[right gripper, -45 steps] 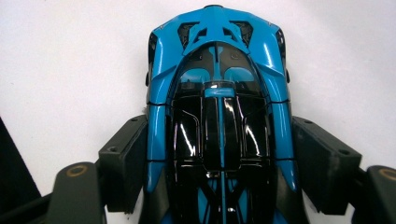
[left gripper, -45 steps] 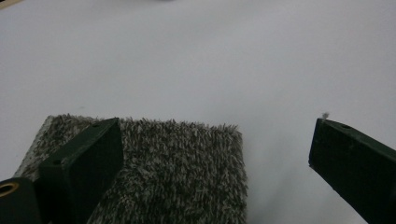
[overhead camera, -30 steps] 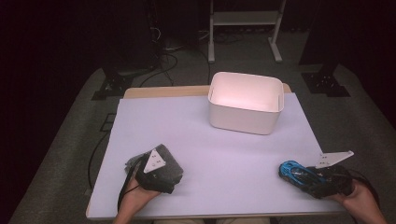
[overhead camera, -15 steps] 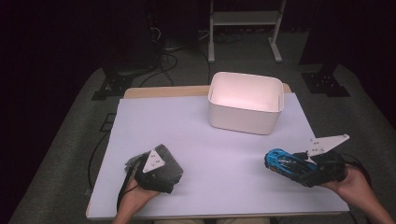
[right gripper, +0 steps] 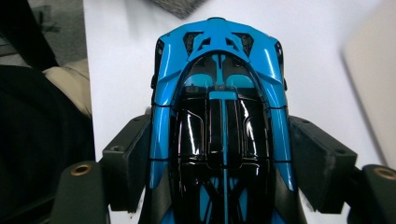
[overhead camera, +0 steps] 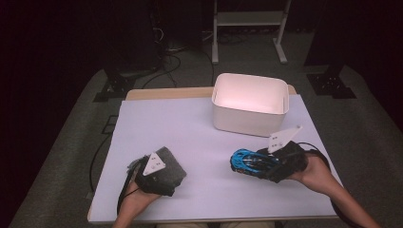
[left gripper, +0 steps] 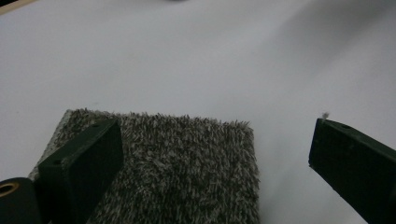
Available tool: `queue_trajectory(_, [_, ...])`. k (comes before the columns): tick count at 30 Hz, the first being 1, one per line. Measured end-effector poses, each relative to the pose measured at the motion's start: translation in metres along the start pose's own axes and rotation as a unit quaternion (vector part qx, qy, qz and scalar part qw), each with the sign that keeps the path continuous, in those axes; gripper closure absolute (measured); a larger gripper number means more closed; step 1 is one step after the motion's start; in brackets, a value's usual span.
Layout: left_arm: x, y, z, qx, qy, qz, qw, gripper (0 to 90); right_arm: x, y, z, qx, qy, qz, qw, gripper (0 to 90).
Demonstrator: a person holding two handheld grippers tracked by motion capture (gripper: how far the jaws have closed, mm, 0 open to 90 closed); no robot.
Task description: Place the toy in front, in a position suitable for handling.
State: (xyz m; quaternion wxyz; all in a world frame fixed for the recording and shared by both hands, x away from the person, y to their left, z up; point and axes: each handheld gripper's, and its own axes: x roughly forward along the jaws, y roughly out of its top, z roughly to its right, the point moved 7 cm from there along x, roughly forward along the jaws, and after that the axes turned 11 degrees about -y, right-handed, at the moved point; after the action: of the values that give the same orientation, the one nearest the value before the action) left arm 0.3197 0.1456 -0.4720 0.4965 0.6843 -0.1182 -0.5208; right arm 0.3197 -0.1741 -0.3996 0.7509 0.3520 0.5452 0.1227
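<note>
The right claw (overhead camera: 259, 164) is clamped on the glossy blue and black toy sports car (overhead camera: 248, 162), held above the white table (overhead camera: 199, 137) at near right, just in front of the white rectangular plastic bin (overhead camera: 249, 104). The left claw (left gripper: 219, 154) (jaws wide apart, nothing gripped) sits over the grey fuzzy carpet square (left gripper: 187, 163), near left, approx. level w/ the car.

A glossy finish is seen on the blue-and-black toy car (right gripper: 219, 121) — hard, smooth plastic. The grey mat (left gripper: 187, 163) is shown as rough, shaggy cloth, the white bin (overhead camera: 249, 104) as smooth plastic — the table (overhead camera: 190, 128) looks matt.
</note>
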Motion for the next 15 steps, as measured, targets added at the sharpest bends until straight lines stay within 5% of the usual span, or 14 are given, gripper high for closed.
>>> queue_trajectory(15, [-0.006,-0.004,-0.008,-0.013,0.004,0.004,0.9999,2.8,0.064,0.020,-0.027,-0.043,0.061,-0.030,0.9968,26.9])
